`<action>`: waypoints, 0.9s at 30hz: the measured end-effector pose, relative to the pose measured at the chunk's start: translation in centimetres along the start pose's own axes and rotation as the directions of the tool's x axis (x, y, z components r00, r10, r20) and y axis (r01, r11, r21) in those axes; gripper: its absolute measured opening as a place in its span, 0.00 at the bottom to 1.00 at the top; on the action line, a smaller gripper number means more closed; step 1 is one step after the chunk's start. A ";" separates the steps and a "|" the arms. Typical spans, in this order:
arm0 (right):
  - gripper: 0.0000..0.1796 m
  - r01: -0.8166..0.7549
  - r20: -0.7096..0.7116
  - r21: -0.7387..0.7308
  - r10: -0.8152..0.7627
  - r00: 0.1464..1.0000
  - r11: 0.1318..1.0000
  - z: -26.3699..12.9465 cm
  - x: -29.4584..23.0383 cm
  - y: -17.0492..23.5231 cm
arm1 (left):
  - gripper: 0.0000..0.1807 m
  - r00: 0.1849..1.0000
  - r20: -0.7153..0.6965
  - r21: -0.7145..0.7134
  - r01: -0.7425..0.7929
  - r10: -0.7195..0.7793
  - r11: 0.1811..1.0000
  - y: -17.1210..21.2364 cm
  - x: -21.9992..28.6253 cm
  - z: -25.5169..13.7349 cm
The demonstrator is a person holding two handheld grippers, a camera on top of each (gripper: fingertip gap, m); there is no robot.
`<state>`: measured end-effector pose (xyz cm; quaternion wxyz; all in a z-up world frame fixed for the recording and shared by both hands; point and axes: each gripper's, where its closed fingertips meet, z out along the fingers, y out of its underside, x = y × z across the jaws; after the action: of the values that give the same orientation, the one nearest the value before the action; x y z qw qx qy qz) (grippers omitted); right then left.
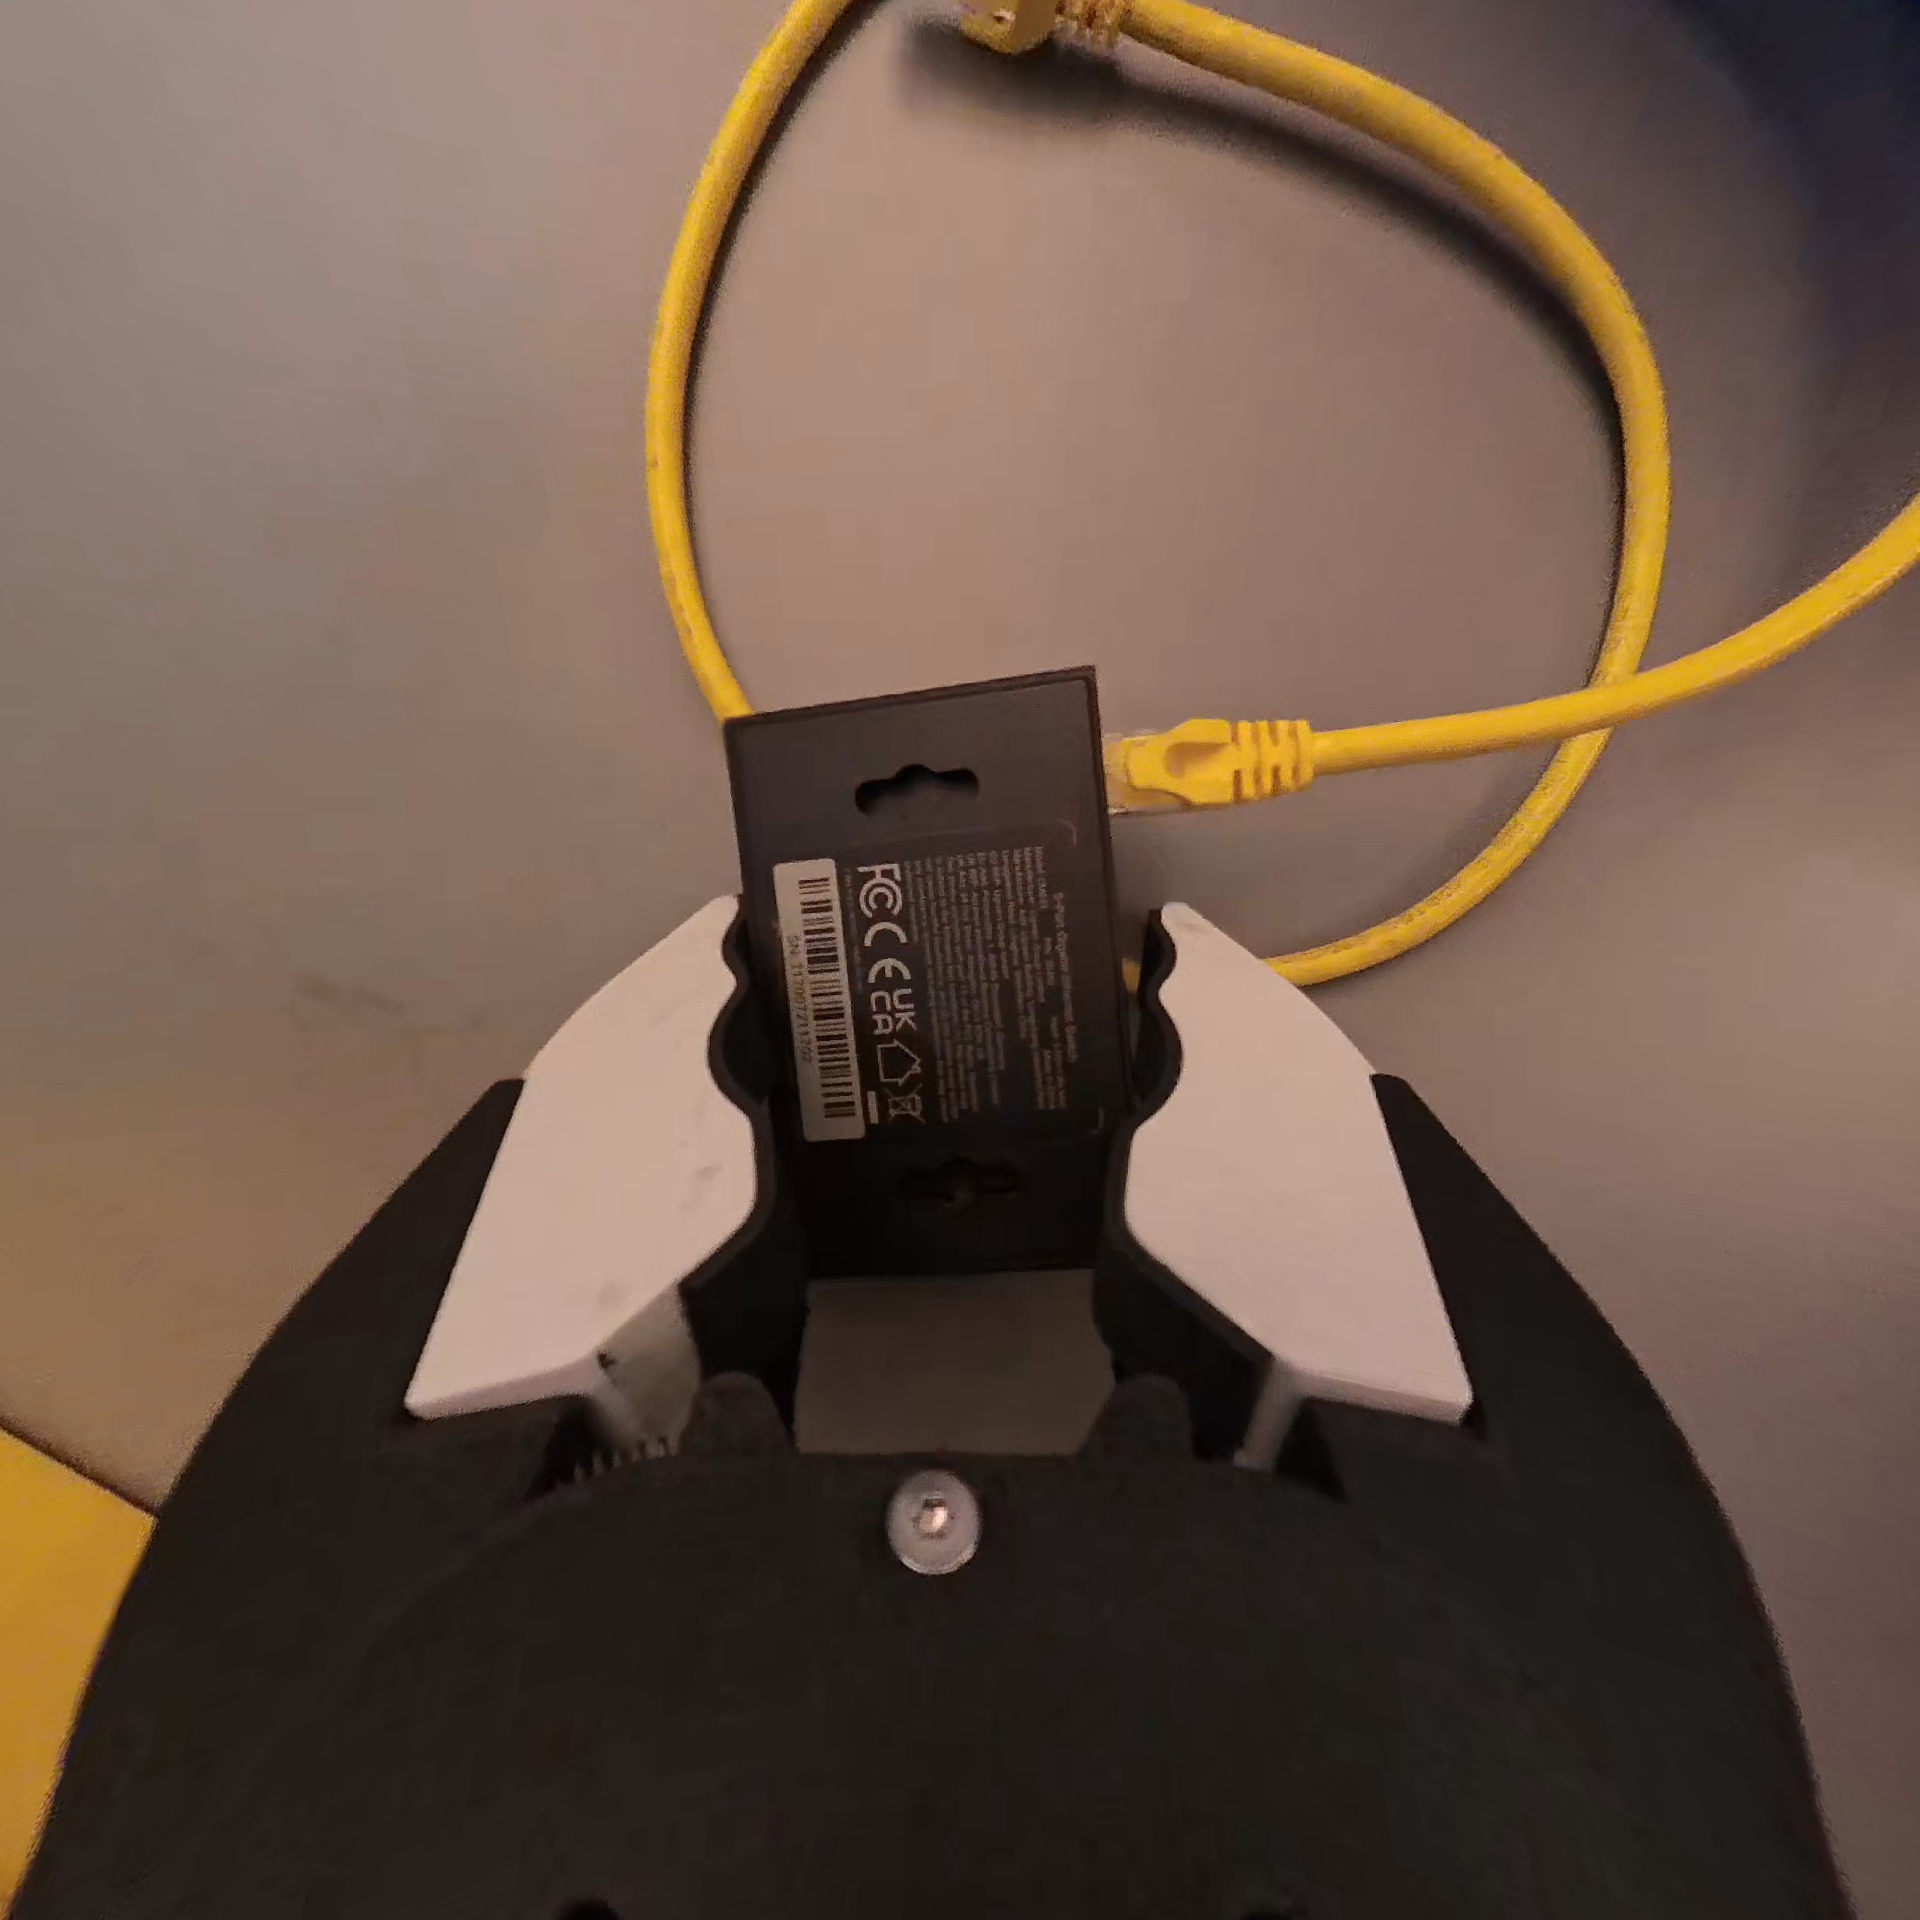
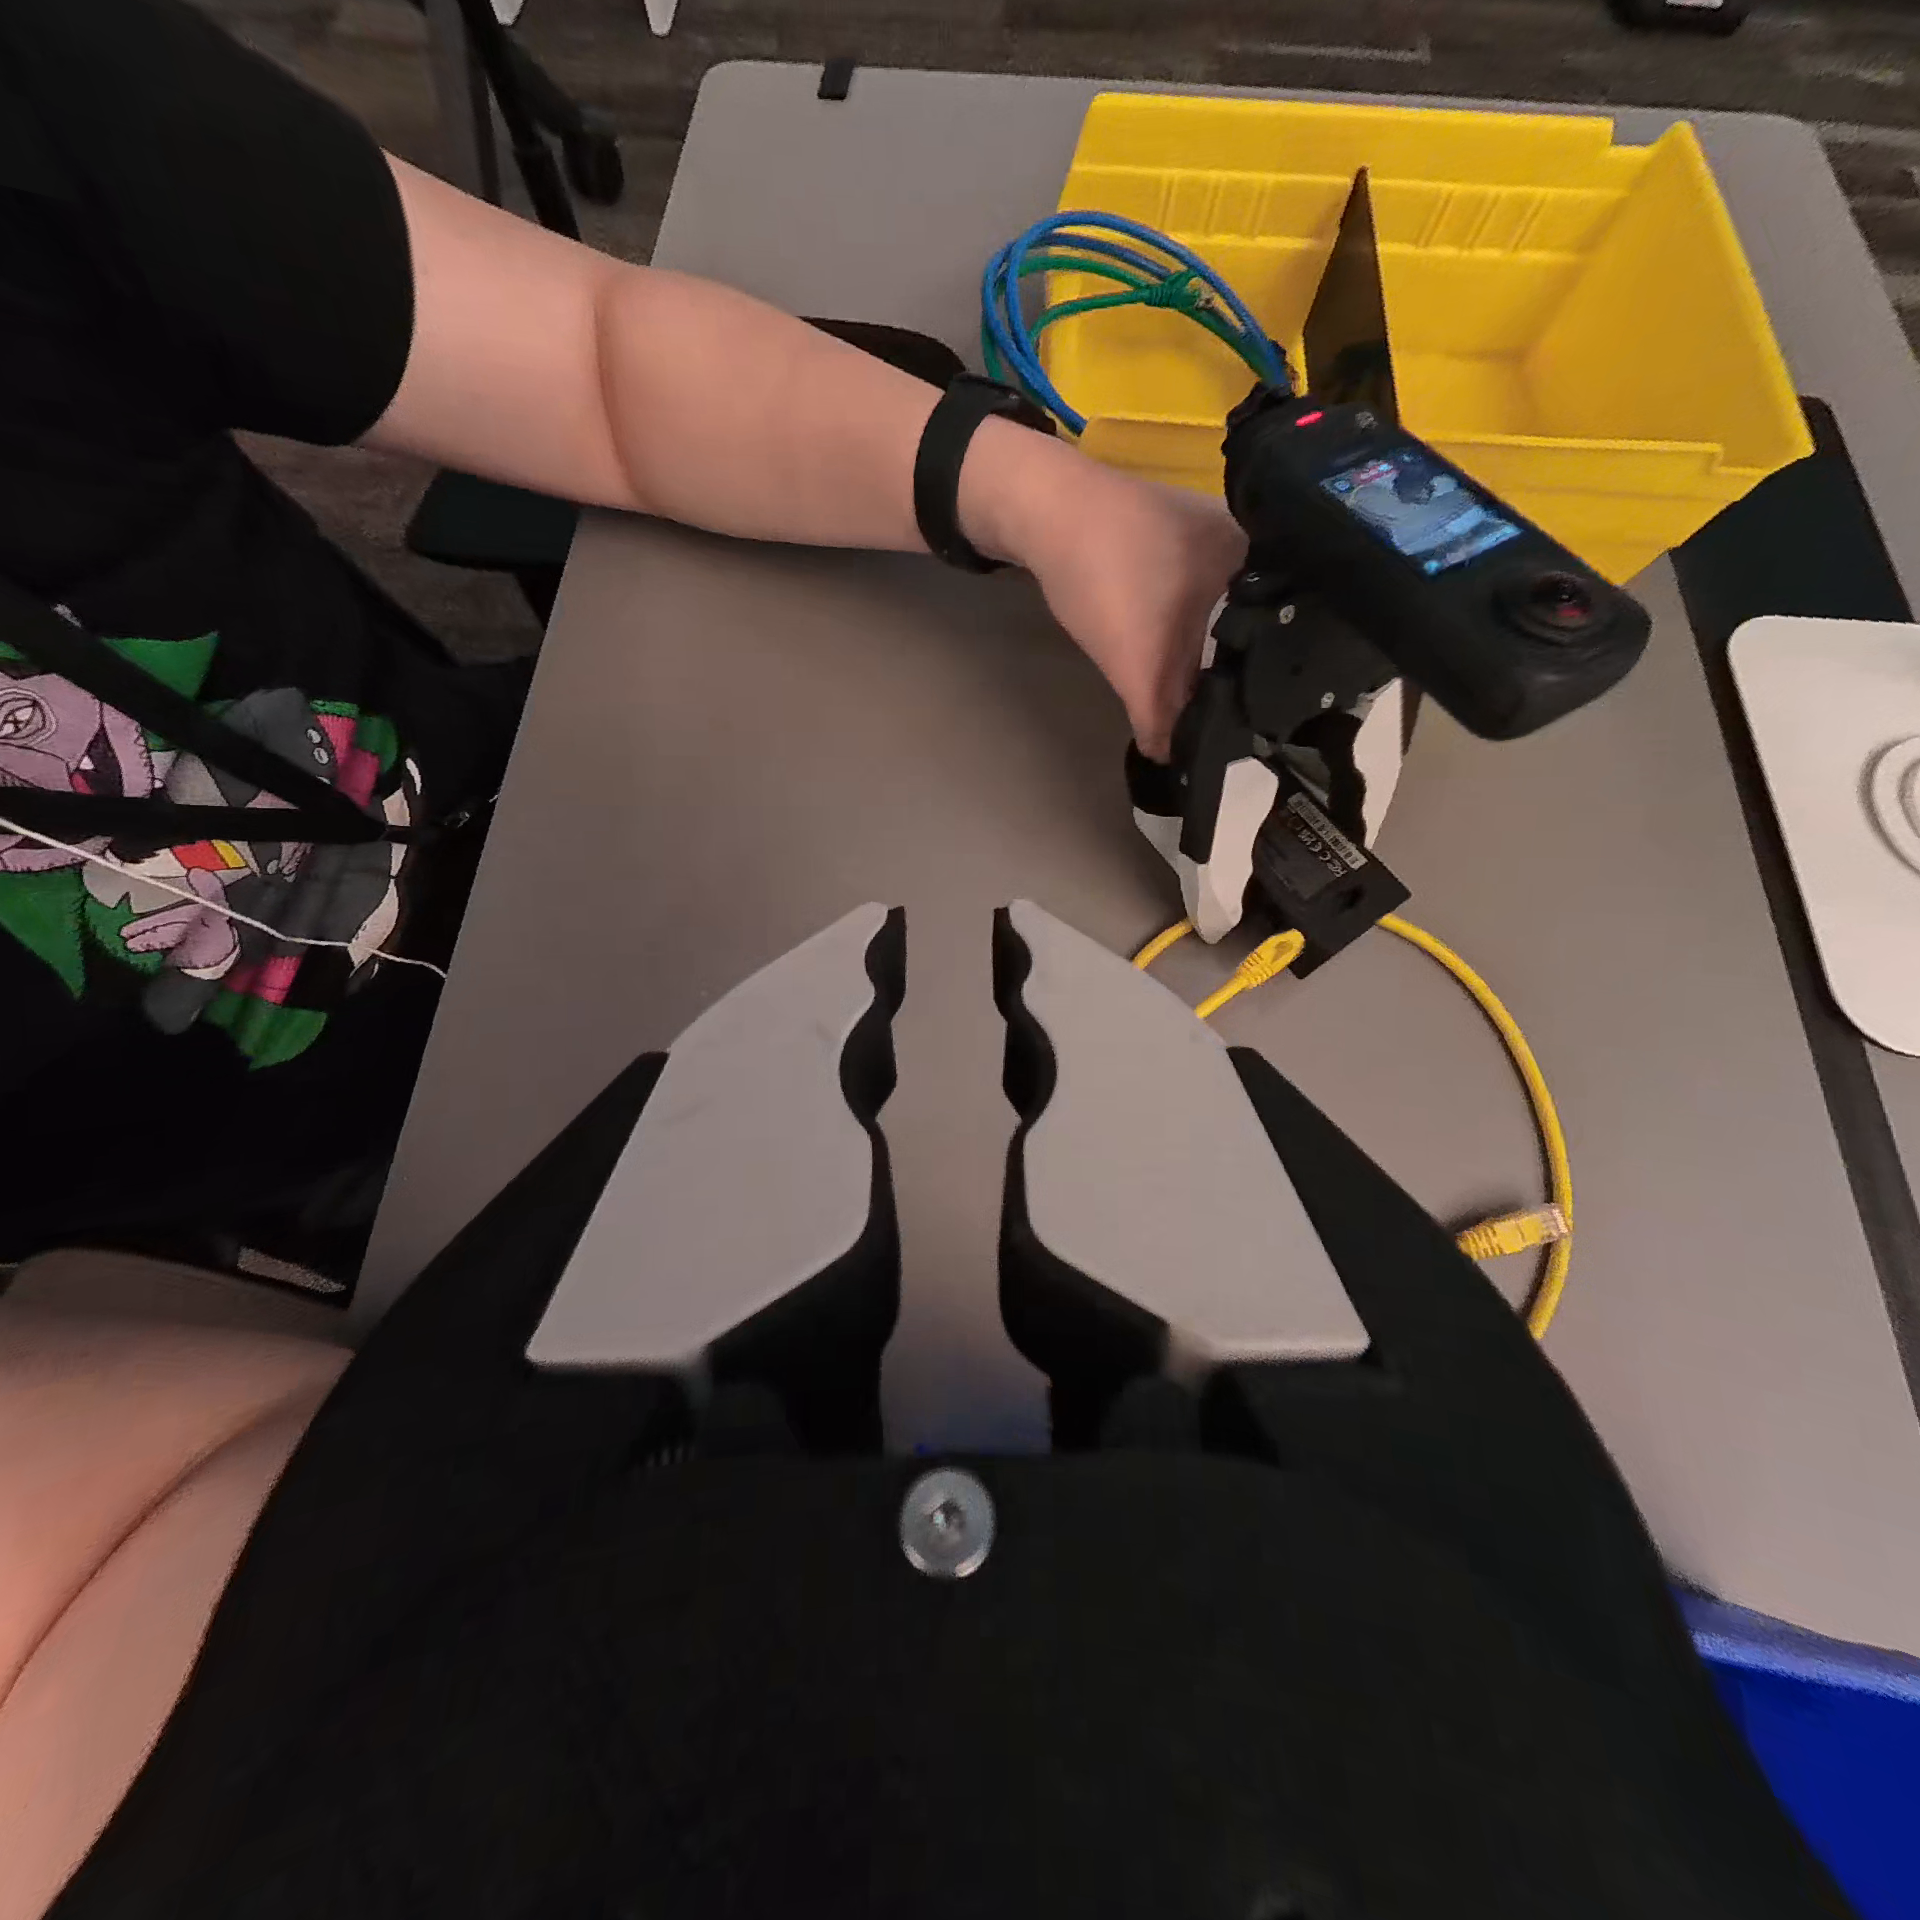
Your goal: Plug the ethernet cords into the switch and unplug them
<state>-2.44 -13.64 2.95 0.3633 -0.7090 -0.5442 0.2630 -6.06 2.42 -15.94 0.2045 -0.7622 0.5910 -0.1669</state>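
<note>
My left gripper [image 1: 940, 925] is shut on a small black switch [image 1: 925, 790], held label side up just above the grey table [image 1: 312, 520]. A yellow ethernet cord [image 1: 1621, 436] loops on the table. One of its plugs [image 1: 1216, 774] has its tip against the switch's right side; how deep it sits I cannot tell. The other plug [image 1: 1013, 21] lies free at the far end. My right gripper [image 2: 948, 920] is narrowly open and empty, short of the switch [image 2: 1345, 894]. The right wrist view also shows the left gripper [image 2: 1294, 862], the near plug [image 2: 1262, 961] and the free plug [image 2: 1517, 1231].
A yellow bin [image 2: 1558, 343] stands at the table's far end with blue and green cords [image 2: 1081, 281] hanging over its left side. A white pad [image 2: 1829, 810] lies at the right edge. A blue bin [image 2: 1818, 1756] sits at the near right. A person's arm [image 2: 727, 416] reaches across from the left. There is about 25 cm between the tips of the two grippers. About 15 cm separates my left fingertips from the free plug [image 2: 1517, 1231].
</note>
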 end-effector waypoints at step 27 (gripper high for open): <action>0.11 0.015 -0.070 0.049 -0.012 0.997 0.999 -0.4 1.8 -0.2 | 0.23 0.984 0.112 -0.120 0.152 -0.139 0.981 14.2 -2.9 -19.2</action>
<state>-1.81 -11.97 3.40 0.4012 -0.7049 -0.5293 0.2491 -28.08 -0.08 -6.70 0.1726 -0.8225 0.5319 -0.1037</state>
